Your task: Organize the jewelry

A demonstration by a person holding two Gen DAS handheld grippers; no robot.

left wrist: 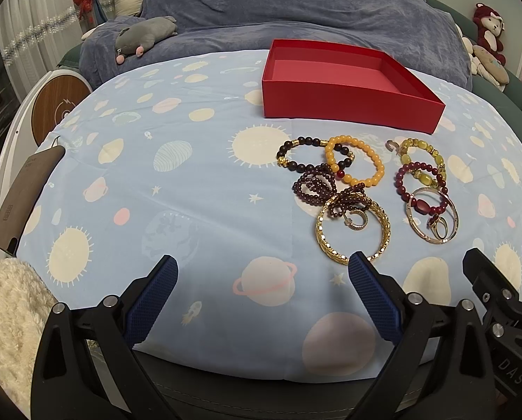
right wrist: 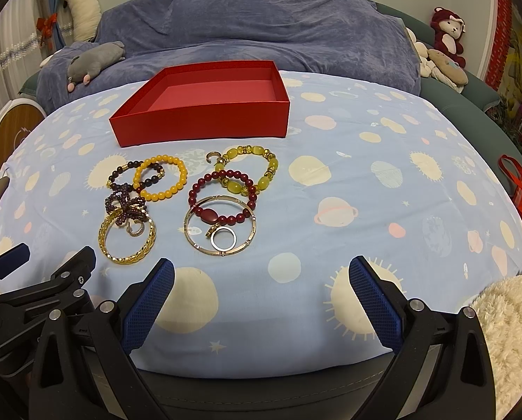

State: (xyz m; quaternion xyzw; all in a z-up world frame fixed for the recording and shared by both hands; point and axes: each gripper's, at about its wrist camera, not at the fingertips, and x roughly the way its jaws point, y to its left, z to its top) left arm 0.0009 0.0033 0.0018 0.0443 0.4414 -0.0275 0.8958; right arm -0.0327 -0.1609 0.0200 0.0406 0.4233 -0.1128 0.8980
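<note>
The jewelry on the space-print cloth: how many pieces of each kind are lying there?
Beaded bracelets: 5 (black-and-gold, orange, purple tangle, yellow-green, dark red)
Metal bangles: 2 (gold, thin rose-gold)
Small rings and hoops: at least 3, too small to sort exactly
Total: about 10, none yet in the red box.
</note>
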